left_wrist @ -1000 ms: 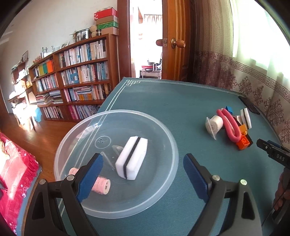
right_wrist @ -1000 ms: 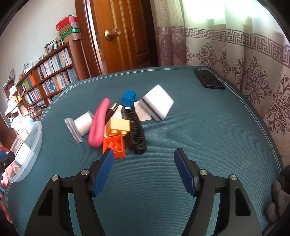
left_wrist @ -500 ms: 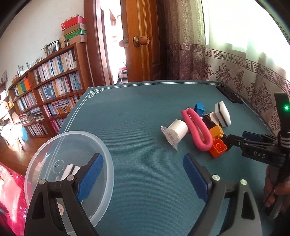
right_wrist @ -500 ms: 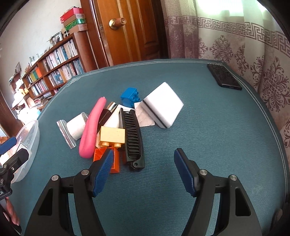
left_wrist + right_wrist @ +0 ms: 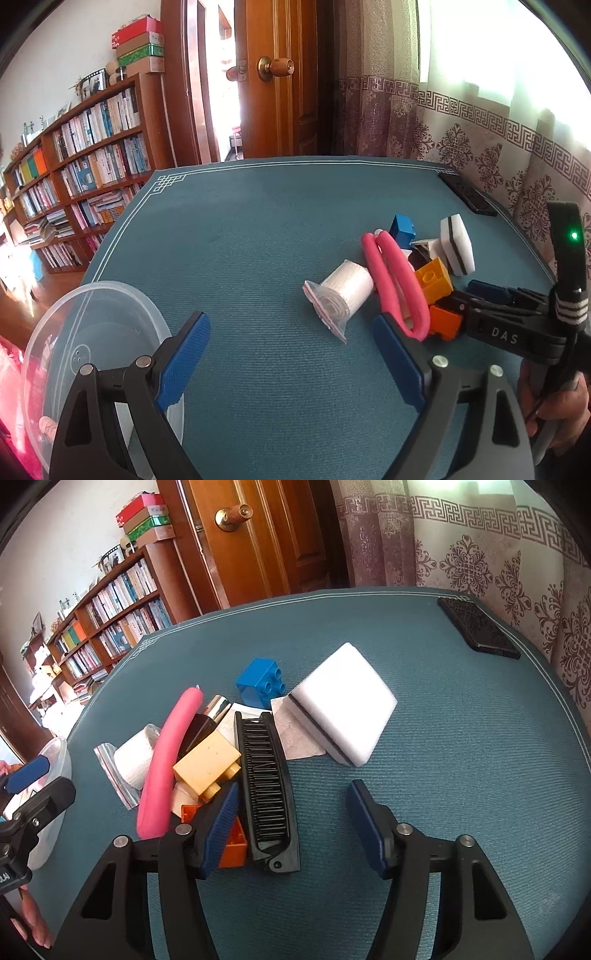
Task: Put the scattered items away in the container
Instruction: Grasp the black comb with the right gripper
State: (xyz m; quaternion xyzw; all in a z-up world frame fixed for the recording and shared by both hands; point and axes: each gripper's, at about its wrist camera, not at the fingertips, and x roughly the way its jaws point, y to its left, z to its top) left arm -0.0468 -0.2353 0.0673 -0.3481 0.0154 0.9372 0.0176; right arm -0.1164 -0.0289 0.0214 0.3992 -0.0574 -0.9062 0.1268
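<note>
while the clear round plastic container (image 5: 92,325) sits at the left edge of the teal tablecloth (image 5: 258,229), the heap of scattered items lies well to its right, so the right gripper (image 5: 291,812) is plainly the nearer tool. its blue-padded jaws stand wide apart and hold nothing. the long black plastic comb (image 5: 267,786) lies just ahead, its long axis running almost straight away from the gripper, nearly in line with the fingers; its near end rests between the jaws, close to the left finger (image 5: 219,827). a squeeze across the comb's narrow width looks the natural next move, though that left finger is already crowded by the orange toy brick (image 5: 232,845) and the yellow toy brick (image 5: 207,764), and might catch one.

beyond the comb sit the white sponge block with a black stripe (image 5: 347,705) and the blue toy brick (image 5: 260,683), with the bent pink foam stick (image 5: 166,764) on the left.

the left gripper (image 5: 291,358) is also spread wide and empty, hovering between container and heap; the white roll in a clear zip bag (image 5: 343,291) lies ahead of it, slightly right, axis slanting toward the right finger.
</note>
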